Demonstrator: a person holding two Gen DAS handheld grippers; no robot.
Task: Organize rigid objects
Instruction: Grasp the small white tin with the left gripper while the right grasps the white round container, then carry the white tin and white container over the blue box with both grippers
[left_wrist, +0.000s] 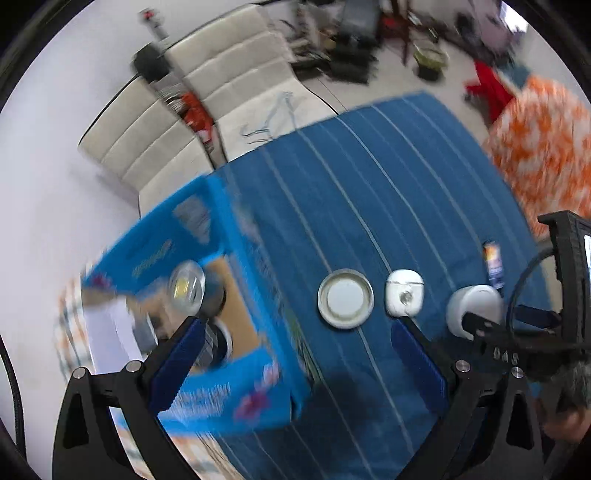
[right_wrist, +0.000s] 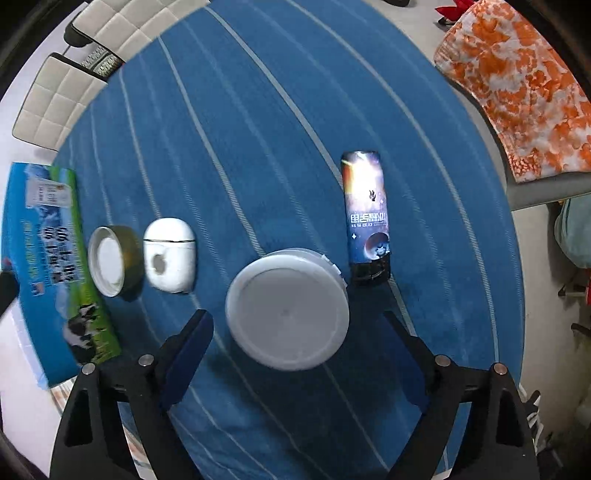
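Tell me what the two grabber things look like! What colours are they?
Both look alike. The left gripper and the right gripper each have black angular frames with round silver bolts and two flat dark-blue finger pads. In the left wrist view a black cable curves past the edge, and the right gripper, seen from the side, shows small pale markings on its black body.

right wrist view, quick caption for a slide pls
Open right gripper hovers over a white round jar on the blue striped cloth.
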